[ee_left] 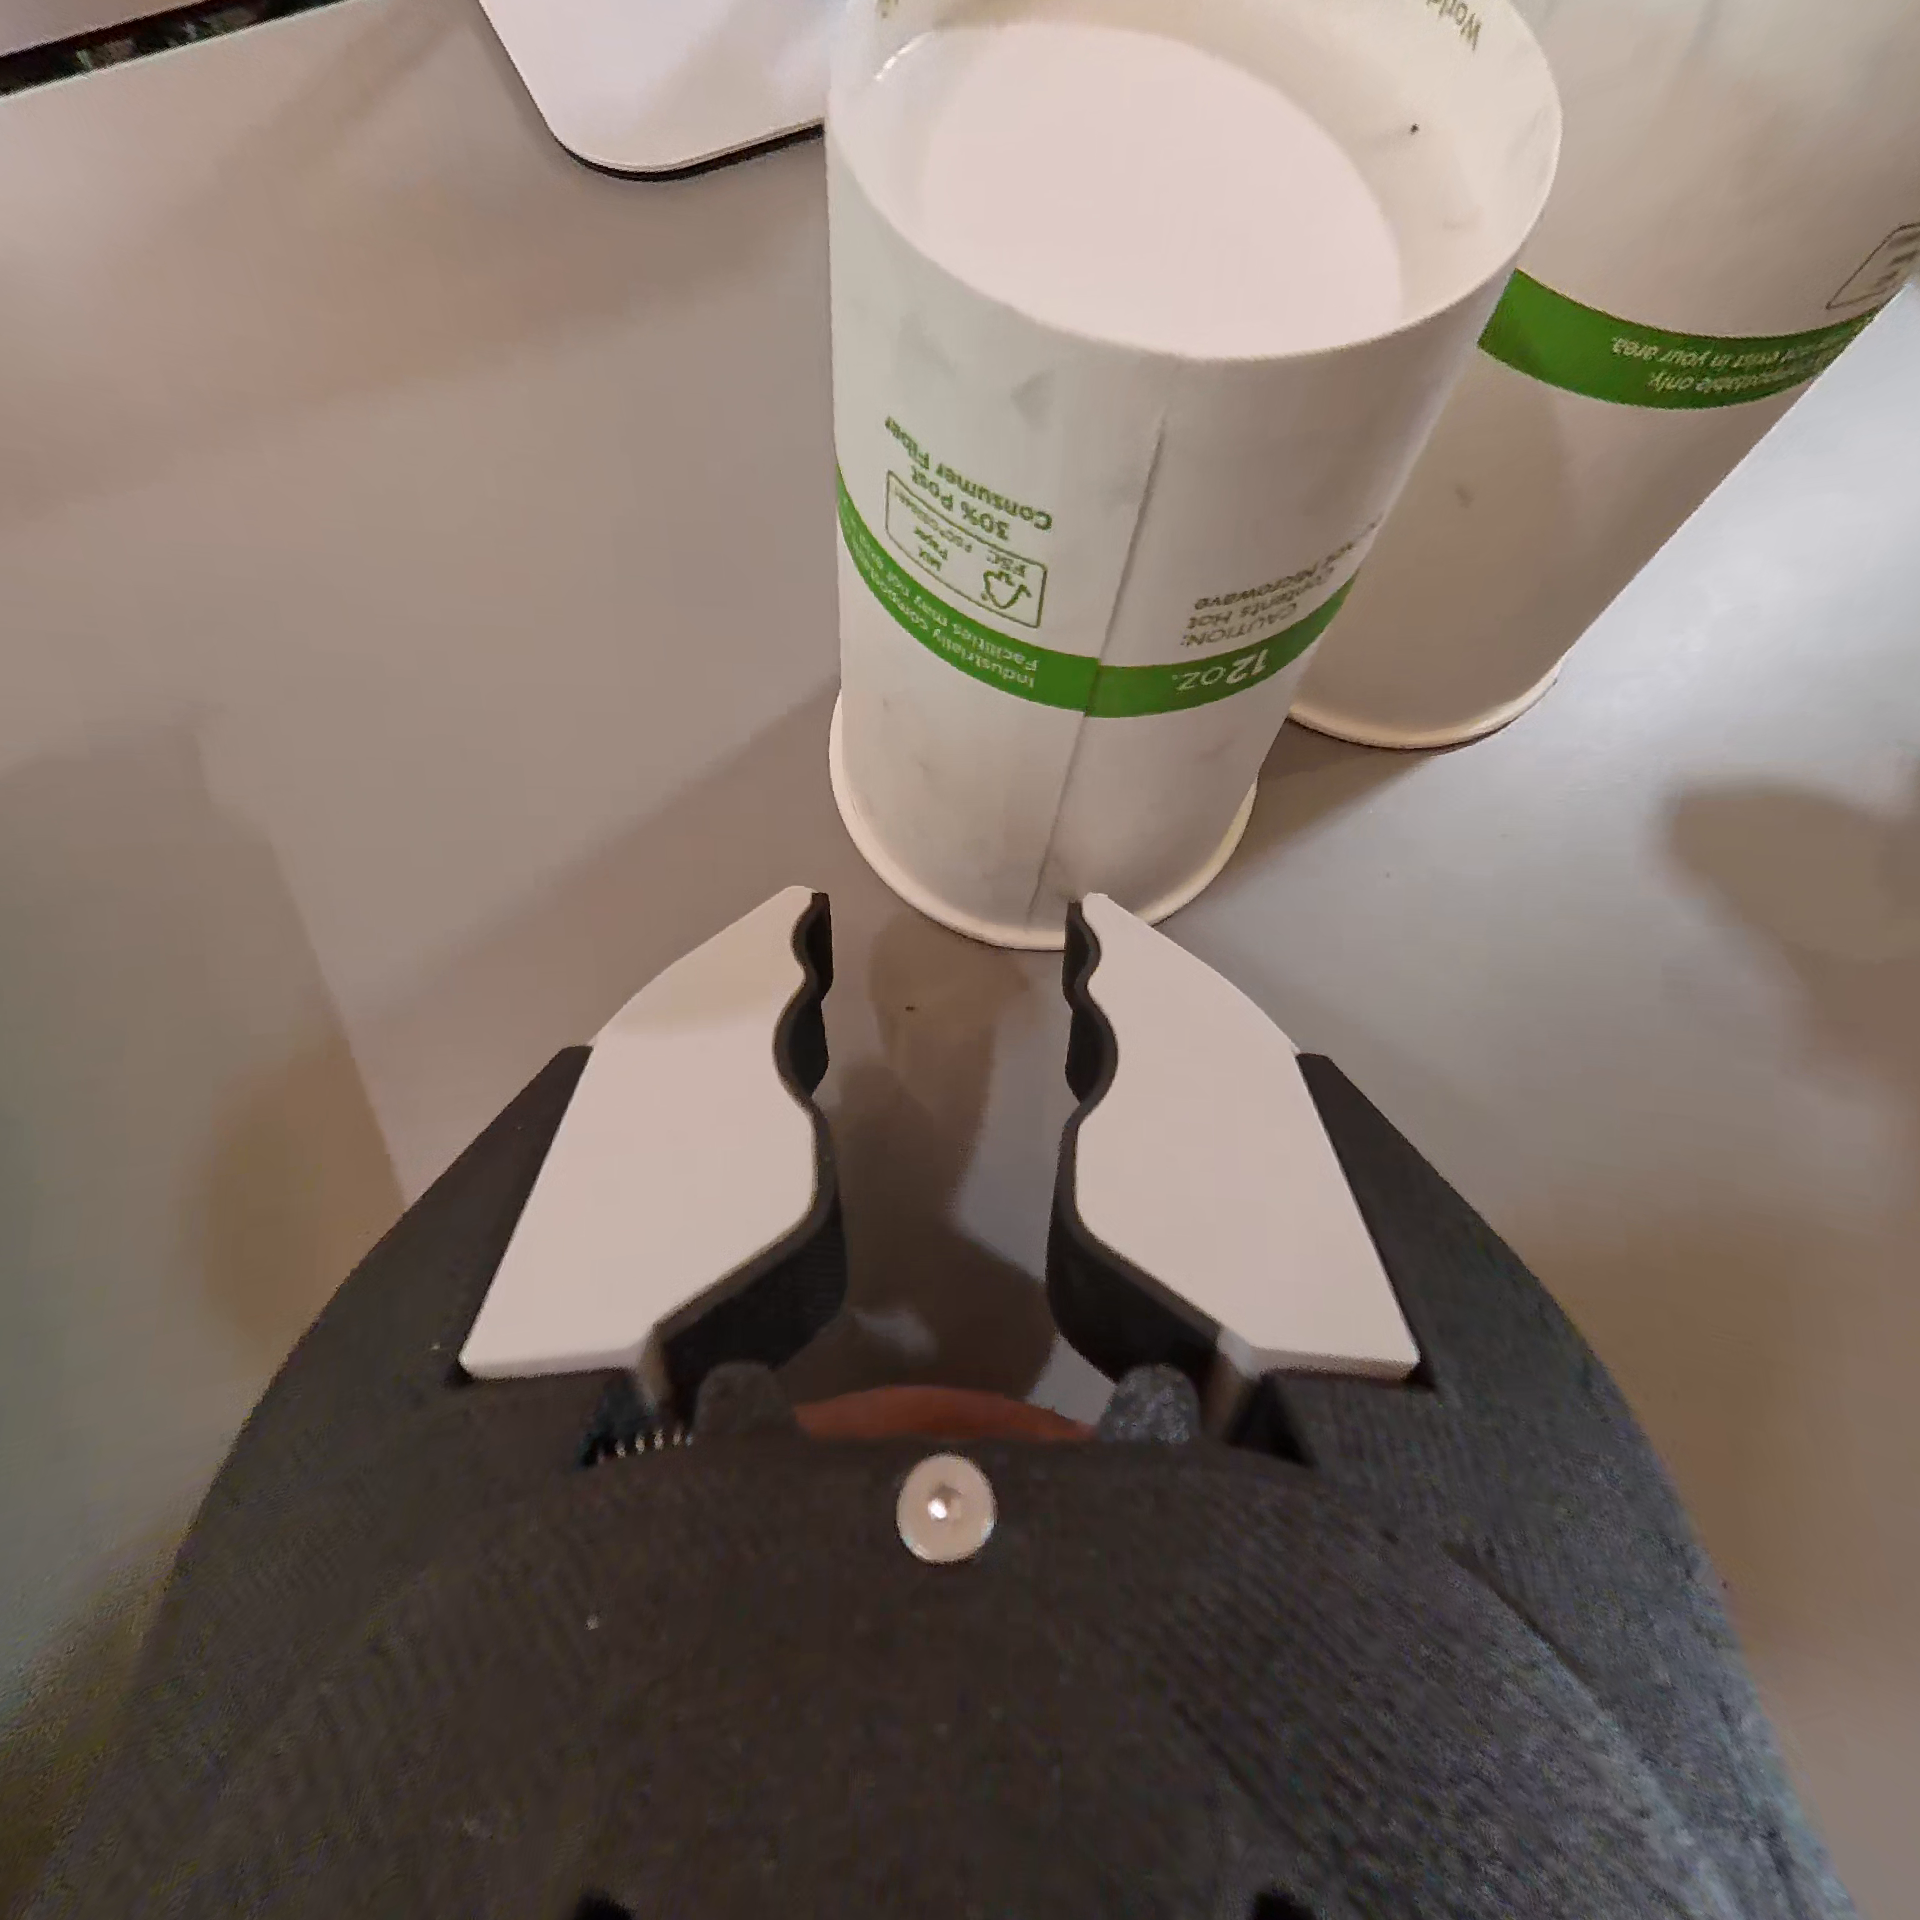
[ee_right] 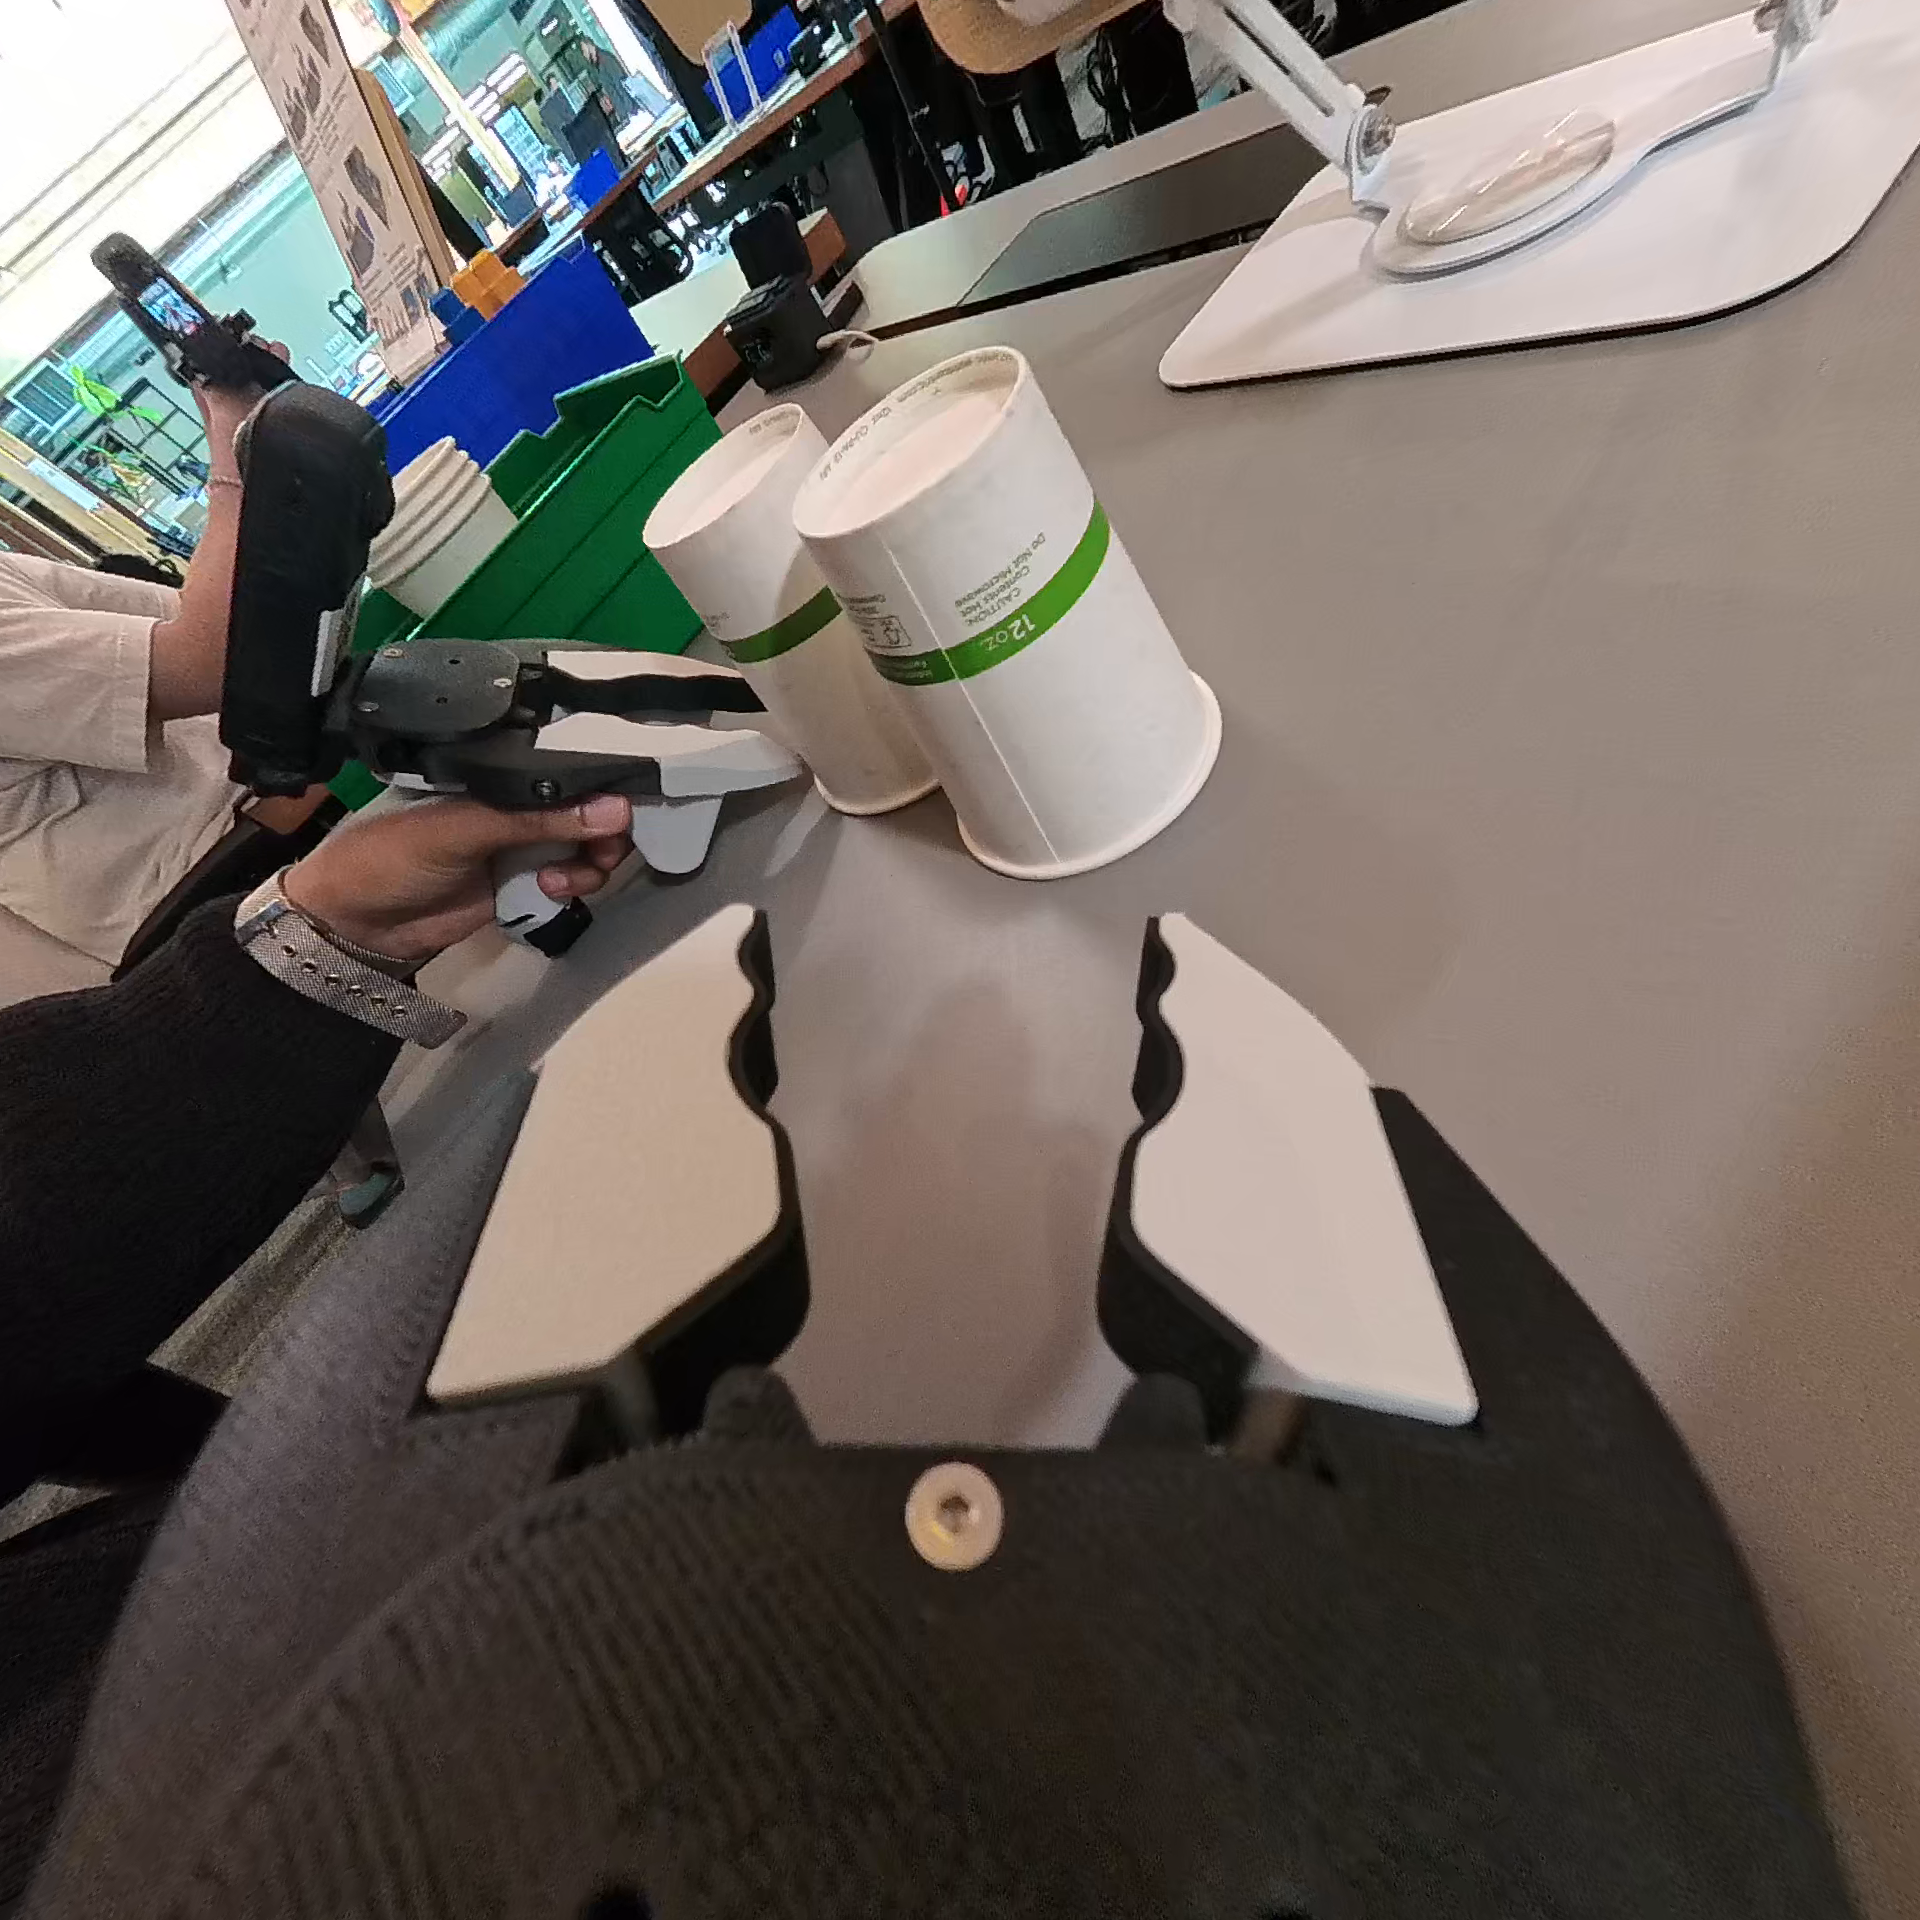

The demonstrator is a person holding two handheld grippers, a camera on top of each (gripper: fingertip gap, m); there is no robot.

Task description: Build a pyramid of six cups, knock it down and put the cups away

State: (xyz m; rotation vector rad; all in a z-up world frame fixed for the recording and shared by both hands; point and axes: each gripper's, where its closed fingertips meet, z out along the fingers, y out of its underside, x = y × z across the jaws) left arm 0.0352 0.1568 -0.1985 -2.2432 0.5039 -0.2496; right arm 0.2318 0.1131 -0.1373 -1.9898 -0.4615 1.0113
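Two white paper cups with green bands stand upside down, side by side, on a grey table [ee_right: 1455,727]. My left gripper [ee_left: 948,925] is open and empty, with its fingertips just short of the rim of the nearer cup [ee_left: 1060,520]. The second cup [ee_left: 1558,499] stands behind it to the right. In the right wrist view, a hand holds the left gripper [ee_right: 774,727] against the farther cup [ee_right: 769,613]. My right gripper [ee_right: 956,925] is open and empty, low over the table, a short way from the closer cup [ee_right: 1029,644].
A white stand base [ee_right: 1558,260] with a white arm lies at the table's far right and shows in the left wrist view [ee_left: 675,83]. A green bin [ee_right: 603,520] holds stacked cups [ee_right: 436,520] beyond the table's left edge. A black device [ee_right: 779,312] sits behind the cups. A person is at the left.
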